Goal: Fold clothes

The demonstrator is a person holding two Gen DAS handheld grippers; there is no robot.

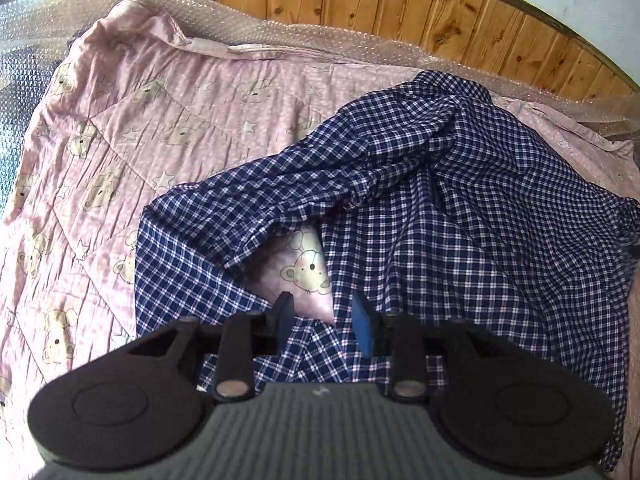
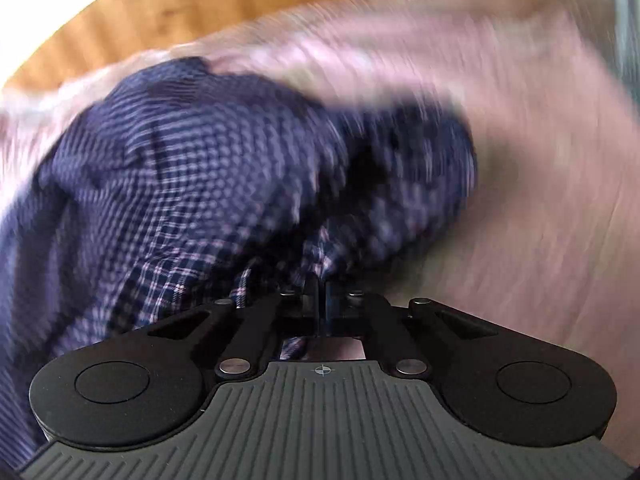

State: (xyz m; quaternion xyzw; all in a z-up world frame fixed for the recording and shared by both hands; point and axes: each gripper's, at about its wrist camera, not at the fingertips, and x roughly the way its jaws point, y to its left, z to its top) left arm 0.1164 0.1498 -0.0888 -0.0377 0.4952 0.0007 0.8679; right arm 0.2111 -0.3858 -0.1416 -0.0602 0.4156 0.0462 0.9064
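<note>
Fold not yet begun in any real sense. The navy-and-white checked cotton shirt lies in a loose, rumpled heap on the pink quilted bedspread printed with bears and stars, toward the bedspread's right side in the left wrist view and running from near its far edge down to the near edge. No flat panel, no straight crease, no squared stack is visible; cloth ridges cross each other, and a gap in the heap shows a bear print through it. The left gripper hangs over the near part of the shirt with its jaws partly apart and nothing between them; bare bedspread and a shirt edge show in the gap. The right gripper has its jaws together, pinched on a bunched bit of the checked cloth; that view is heavily motion-blurred, so which part of the shirt is caught cannot be told. Wooden plank panelling and a strip of bubble wrap run along the far edge. Judgement: remaining work is everything, namely spreading the shirt flat, then sleeves and body folds.
</note>
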